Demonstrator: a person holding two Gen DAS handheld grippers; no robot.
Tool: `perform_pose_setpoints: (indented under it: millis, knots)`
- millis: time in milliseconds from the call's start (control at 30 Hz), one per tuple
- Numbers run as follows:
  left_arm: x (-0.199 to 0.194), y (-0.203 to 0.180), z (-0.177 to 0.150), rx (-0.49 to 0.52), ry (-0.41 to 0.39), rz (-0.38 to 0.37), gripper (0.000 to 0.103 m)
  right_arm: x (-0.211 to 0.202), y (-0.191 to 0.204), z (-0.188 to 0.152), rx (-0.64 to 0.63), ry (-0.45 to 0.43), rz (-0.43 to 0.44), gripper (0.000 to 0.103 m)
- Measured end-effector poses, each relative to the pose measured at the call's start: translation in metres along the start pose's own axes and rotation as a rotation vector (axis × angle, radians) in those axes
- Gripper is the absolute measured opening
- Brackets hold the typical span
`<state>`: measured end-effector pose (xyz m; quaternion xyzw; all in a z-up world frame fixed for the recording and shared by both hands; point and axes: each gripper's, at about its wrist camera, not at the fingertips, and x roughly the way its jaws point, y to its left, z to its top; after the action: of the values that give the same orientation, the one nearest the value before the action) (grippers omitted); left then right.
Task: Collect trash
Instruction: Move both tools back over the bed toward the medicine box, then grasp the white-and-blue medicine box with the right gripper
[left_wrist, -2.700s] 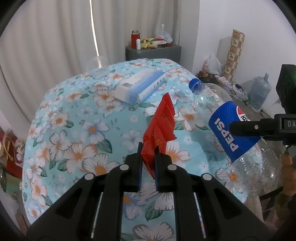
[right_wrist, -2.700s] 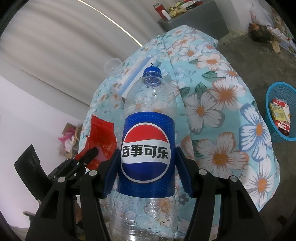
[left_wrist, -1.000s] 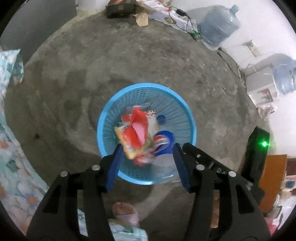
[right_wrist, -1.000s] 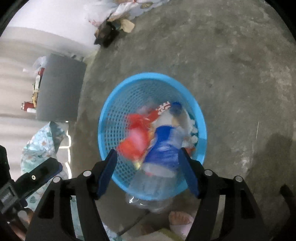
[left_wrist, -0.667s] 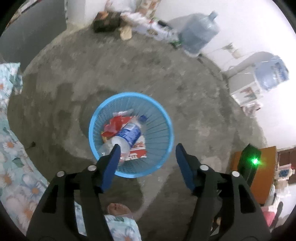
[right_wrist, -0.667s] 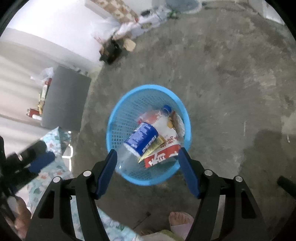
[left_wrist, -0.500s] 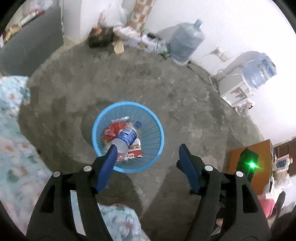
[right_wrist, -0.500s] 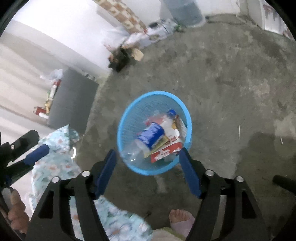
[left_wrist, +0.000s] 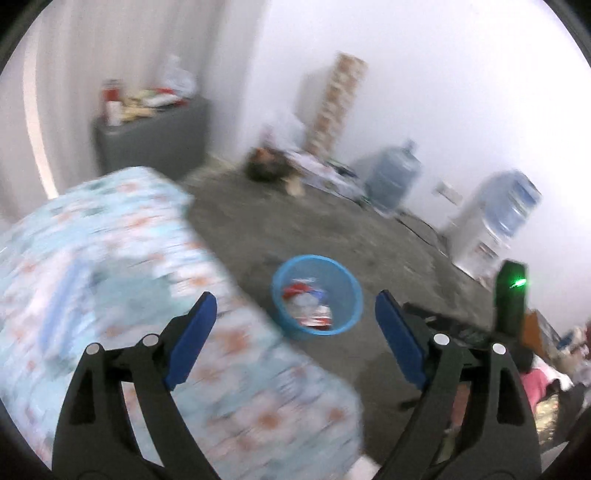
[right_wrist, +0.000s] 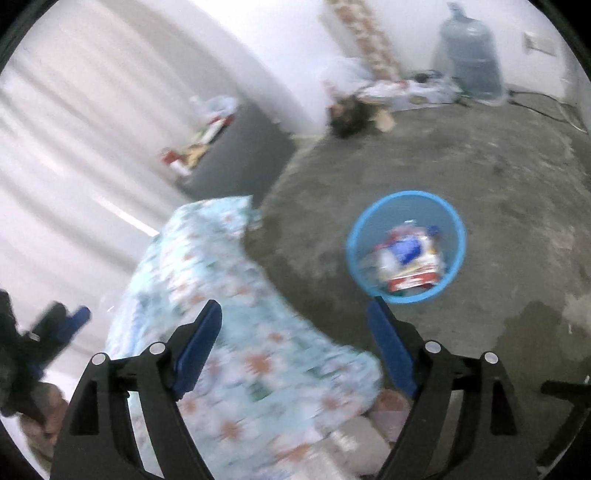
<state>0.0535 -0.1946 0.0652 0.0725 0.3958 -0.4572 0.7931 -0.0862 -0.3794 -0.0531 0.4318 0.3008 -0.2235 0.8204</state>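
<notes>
A blue mesh trash basket (left_wrist: 351, 288) stands on the concrete floor right of the table. It also shows in the right wrist view (right_wrist: 456, 221). It holds a Pepsi bottle (right_wrist: 404, 251) and red wrappers (left_wrist: 295, 287). My left gripper (left_wrist: 293, 310) is open and empty, high above the table's right edge. My right gripper (right_wrist: 295, 321) is open and empty, also well above the table and basket. Both views are blurred by motion. A blurred light blue box (left_wrist: 59, 295) lies on the table.
The table with a floral blue cloth (left_wrist: 110, 240) fills the lower left in both views. A grey cabinet (left_wrist: 147, 136) with clutter stands by the curtain. Water jugs (left_wrist: 391, 177), a dispenser (left_wrist: 495, 225) and floor clutter (right_wrist: 369, 107) line the far wall.
Both grippers dropped the red wrapper and the Pepsi bottle into the basket, then rose and swung left toward the table. The basket now looks smaller and farther away.
</notes>
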Motion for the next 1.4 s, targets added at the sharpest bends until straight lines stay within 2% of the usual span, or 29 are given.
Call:
perform_pose_setpoints:
  millis: [67, 133, 267, 400, 533, 667, 800, 933, 1067, 1167, 1233, 1300, 1400]
  knots:
    - [-0.024, 0.025, -0.019, -0.052, -0.032, 0.059, 0.083, -0.005, 0.019, -0.007, -0.029, 0.017, 0.043, 0.081]
    - [-0.046, 0.053, -0.039, -0.123, -0.049, 0.122, 0.084, -0.008, 0.038, -0.013, -0.064, 0.027, 0.08, 0.087]
    - [-0.086, 0.104, -0.081, -0.243, -0.074, 0.245, 0.084, -0.004, 0.086, -0.033, -0.155, 0.057, 0.121, 0.093]
    - [-0.12, 0.141, -0.116, -0.317, -0.121, 0.354, 0.085, 0.005, 0.123, -0.053, -0.229, 0.105, 0.134, 0.094]
    - [-0.146, 0.169, -0.138, -0.394, -0.158, 0.413, 0.088, 0.014, 0.151, -0.068, -0.28, 0.165, 0.183, 0.094]
    - [-0.159, 0.182, -0.15, -0.408, -0.184, 0.471, 0.09, 0.029, 0.179, -0.073, -0.315, 0.223, 0.234, 0.094]
    - [-0.161, 0.195, -0.16, -0.422, -0.186, 0.485, 0.09, 0.051, 0.209, -0.073, -0.344, 0.284, 0.277, 0.094]
    - [-0.16, 0.212, -0.165, -0.442, -0.18, 0.481, 0.09, 0.083, 0.231, -0.07, -0.29, 0.371, 0.35, 0.094]
    - [-0.159, 0.233, -0.159, -0.463, -0.179, 0.466, 0.09, 0.123, 0.252, -0.069, -0.226, 0.452, 0.391, 0.094]
    - [-0.16, 0.252, -0.136, -0.443, -0.186, 0.456, 0.09, 0.15, 0.265, -0.066, -0.192, 0.489, 0.394, 0.094]
    - [-0.156, 0.268, -0.112, -0.414, -0.189, 0.451, 0.09, 0.164, 0.27, -0.066, -0.175, 0.502, 0.397, 0.094]
    - [-0.145, 0.289, -0.084, -0.388, -0.176, 0.412, 0.091, 0.181, 0.274, -0.067, -0.154, 0.517, 0.388, 0.094]
    - [-0.121, 0.327, -0.047, -0.428, -0.152, 0.378, 0.091, 0.201, 0.277, -0.066, -0.125, 0.541, 0.389, 0.094]
